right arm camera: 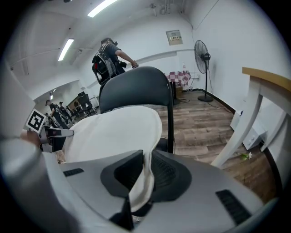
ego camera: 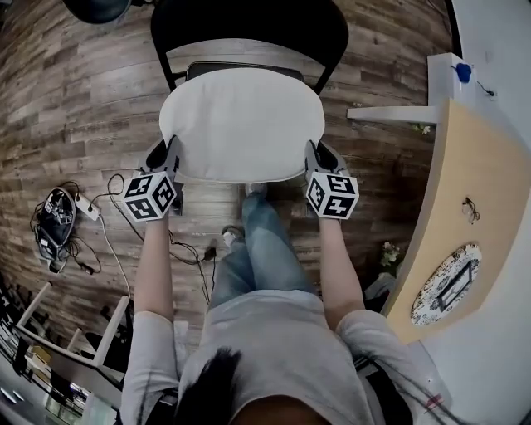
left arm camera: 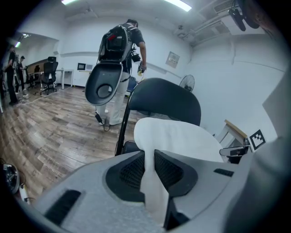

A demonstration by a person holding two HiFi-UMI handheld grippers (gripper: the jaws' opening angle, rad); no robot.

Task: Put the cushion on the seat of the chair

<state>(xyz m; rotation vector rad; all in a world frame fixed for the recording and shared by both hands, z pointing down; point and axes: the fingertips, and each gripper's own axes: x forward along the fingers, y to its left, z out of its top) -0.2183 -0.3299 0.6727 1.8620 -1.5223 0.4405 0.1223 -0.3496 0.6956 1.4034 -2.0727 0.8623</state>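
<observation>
Cushion (ego camera: 241,124) hangs over chair (ego camera: 249,25) seat (ego camera: 241,69), left claw (ego camera: 169,156) and right claw (ego camera: 316,158) each pinching side edge; placing step in hand; next: lower it flat, centred on seat, then spread both claws

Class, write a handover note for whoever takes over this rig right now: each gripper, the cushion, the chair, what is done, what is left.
Left gripper: shut on the left edge of the cushion.
Right gripper: shut on its right edge.
Cushion: held roughly level between both grippers, over the seat of the chair. Whether it touches the seat can't be told.
Done: cushion picked up and brought over the seat.
Left: lower it onto the seat, open both grippers, draw back.
</observation>
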